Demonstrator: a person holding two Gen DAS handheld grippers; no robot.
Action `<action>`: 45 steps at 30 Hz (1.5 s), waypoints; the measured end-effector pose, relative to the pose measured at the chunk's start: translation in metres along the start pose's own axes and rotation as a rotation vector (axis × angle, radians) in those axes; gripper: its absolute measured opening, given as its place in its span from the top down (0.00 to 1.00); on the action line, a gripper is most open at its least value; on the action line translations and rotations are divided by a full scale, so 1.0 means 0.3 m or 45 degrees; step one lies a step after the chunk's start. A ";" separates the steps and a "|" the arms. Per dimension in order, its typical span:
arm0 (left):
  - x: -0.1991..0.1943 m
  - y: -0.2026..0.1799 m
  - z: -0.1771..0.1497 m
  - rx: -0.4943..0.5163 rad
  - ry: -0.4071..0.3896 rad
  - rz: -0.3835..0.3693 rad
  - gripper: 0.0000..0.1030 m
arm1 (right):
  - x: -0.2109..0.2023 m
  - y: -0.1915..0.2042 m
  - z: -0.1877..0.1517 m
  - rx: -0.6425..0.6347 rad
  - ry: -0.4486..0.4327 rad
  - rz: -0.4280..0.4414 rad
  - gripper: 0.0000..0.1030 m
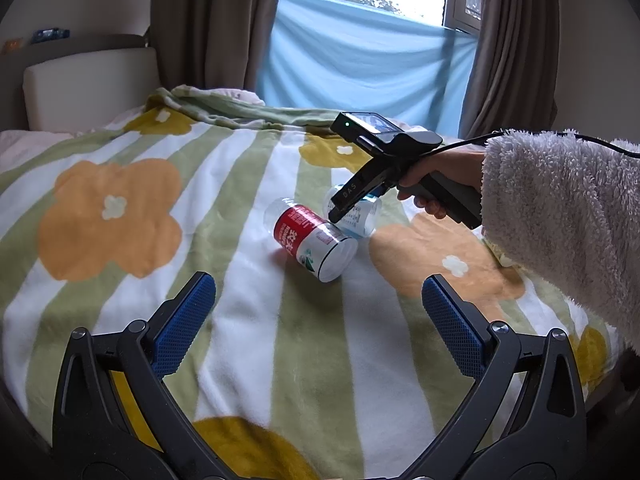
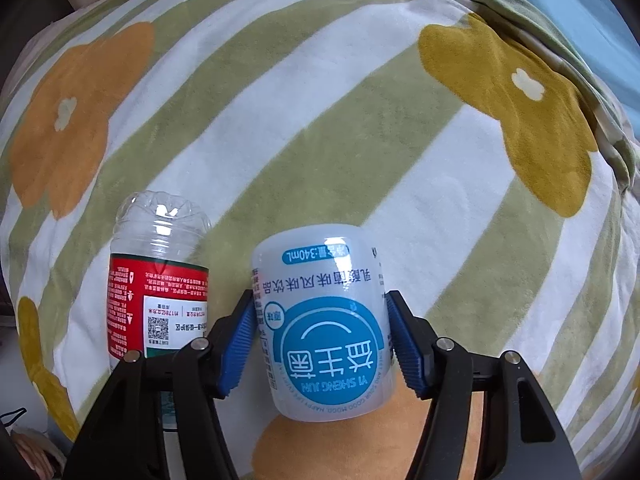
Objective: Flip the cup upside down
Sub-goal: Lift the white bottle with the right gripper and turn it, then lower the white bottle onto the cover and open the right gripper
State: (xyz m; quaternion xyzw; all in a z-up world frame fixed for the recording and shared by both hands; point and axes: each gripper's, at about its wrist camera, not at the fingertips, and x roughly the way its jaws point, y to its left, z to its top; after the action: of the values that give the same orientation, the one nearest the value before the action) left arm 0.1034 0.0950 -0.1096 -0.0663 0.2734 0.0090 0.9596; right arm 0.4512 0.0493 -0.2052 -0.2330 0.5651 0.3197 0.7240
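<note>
A translucent cup with a blue label (image 2: 324,328) lies on the striped flower blanket (image 2: 320,100). My right gripper (image 2: 322,340) is shut on it, one blue pad pressed against each side. Its rounded end points away from the camera. In the left wrist view the same cup (image 1: 364,218) shows partly behind the right gripper (image 1: 340,210), which a hand (image 1: 430,196) in a fluffy sleeve holds. A clear cup with a red label (image 1: 314,242) lies on its side touching it, also seen left of the pads as the red cup (image 2: 156,280). My left gripper (image 1: 318,294) hovers open nearer the camera, with nothing in it.
The blanket (image 1: 240,208) covers a bed. A cream headboard (image 1: 92,84) stands at the back left. Brown curtains (image 1: 212,20) and a blue cloth (image 1: 360,64) hang at the window behind. A cable (image 1: 472,144) trails from the right gripper.
</note>
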 end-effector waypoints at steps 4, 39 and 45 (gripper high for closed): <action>-0.035 -0.009 0.008 -0.010 -0.017 -0.025 0.00 | -0.102 -0.011 -0.027 0.031 -0.049 0.005 0.43; -0.256 -0.171 -0.123 0.057 0.023 -0.274 0.00 | -0.205 0.203 -0.972 0.559 -0.116 -0.006 0.43; -0.250 -0.172 -0.132 0.072 0.052 -0.268 0.00 | -0.179 0.186 -0.933 0.635 -0.148 0.003 0.43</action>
State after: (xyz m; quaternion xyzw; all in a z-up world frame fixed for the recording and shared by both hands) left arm 0.0217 0.0402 -0.0971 -0.0679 0.2845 -0.1009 0.9509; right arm 0.2150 -0.1186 -0.2228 -0.0279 0.5841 0.1841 0.7900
